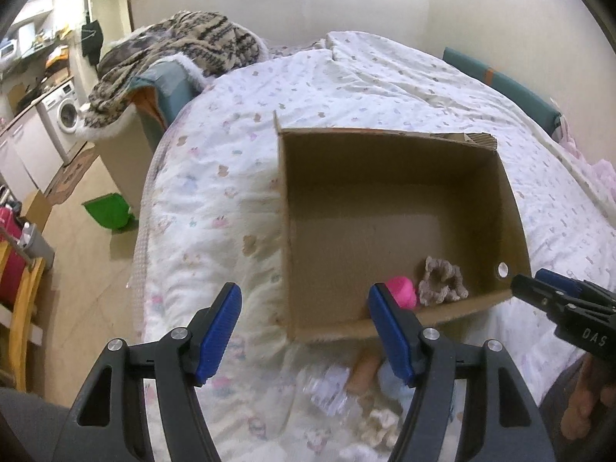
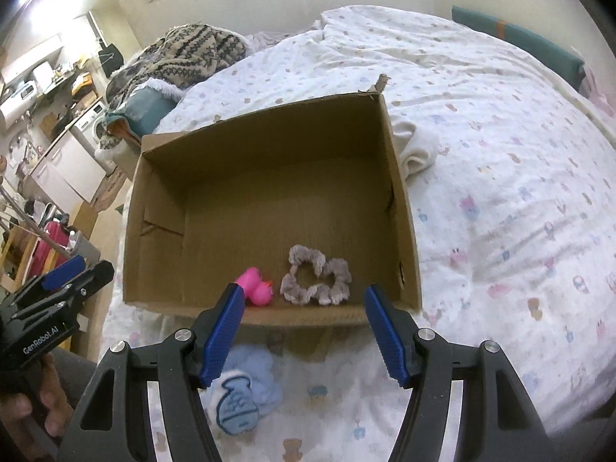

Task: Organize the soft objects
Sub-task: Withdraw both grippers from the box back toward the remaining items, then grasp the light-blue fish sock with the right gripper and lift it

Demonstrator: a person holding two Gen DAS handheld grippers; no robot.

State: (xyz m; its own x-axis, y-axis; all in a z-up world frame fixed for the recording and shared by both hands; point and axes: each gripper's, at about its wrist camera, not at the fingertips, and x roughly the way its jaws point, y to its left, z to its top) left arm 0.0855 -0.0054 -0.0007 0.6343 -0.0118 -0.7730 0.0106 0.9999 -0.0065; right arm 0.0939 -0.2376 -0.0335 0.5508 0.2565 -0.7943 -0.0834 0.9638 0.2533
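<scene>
**Hovering over the box with both grippers released**

Sitting on a bed (image 2: 500, 154) covered by a white quilt with small printed animals, an open cardboard box (image 2: 215, 208) holds two soft items near its closest wall. A pink rubber-duck-like toy (image 2: 257, 287) lies on the box floor, and just beside it, to its right, rests a grey ruffled scrunchie (image 2: 315, 279); from the right wrist view the two look close together but whether they touch cannot be told. The rest of the box floor shows bare cardboard.

The right gripper (image 2: 304, 331) hangs in front of the box's near wall, its blue fingers (image 2: 221, 340) spread wide apart with nothing between them. The left gripper (image 1: 306, 333) is likewise released, its blue fingers (image 1: 217, 337) parted and gripping nothing, placed over the box's near left corner and the quilt beside it.

Outside the box, on the quilt just before its near wall, lies a light blue fluffy item with a darker blue drawn patch (image 2: 238, 404). In the left wrist view more things lie blurred on the quilt near the box: a crinkled clear plastic piece (image 1: 327, 389), a tan cylindrical object (image 1: 364, 371), and something cream-coloured and fuzzy (image 1: 379, 425); what they are cannot be told. A folded white cloth (image 2: 415, 150) sits on the quilt against the box's right wall.

A patterned knit blanket (image 2: 188, 54) is heaped at the far corner of the bed, and a washing machine (image 1: 65, 119) stands across the room.
</scene>
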